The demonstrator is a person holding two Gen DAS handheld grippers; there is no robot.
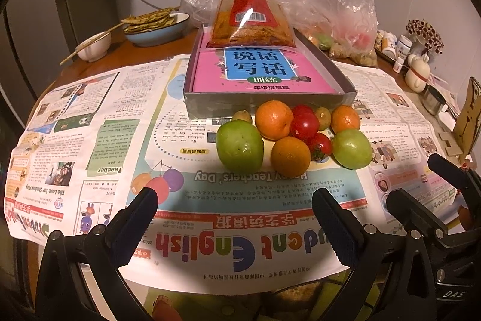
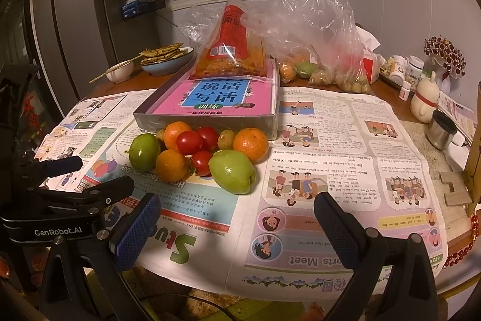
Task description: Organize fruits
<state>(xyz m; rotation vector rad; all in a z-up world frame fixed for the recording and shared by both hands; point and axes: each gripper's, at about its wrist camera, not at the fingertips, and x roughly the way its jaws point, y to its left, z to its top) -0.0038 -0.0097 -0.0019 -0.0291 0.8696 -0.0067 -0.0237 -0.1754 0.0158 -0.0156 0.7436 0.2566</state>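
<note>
On the newspaper-covered worktop (image 1: 90,140), a pile of fruit (image 1: 294,134) lay touching a grey box (image 1: 264,103), while the left hand-held gripper (image 1: 234,226) and right hand-held gripper (image 2: 237,226) hovered wide apart, empty.

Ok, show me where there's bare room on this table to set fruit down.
Free: the newspaper left of the fruit pile, and the stretch between the pile and both open grippers, left and right. Also the newspaper right of the pile, before the steel cup. Crowded: the box directly behind the pile, plastic bags beyond.
</note>
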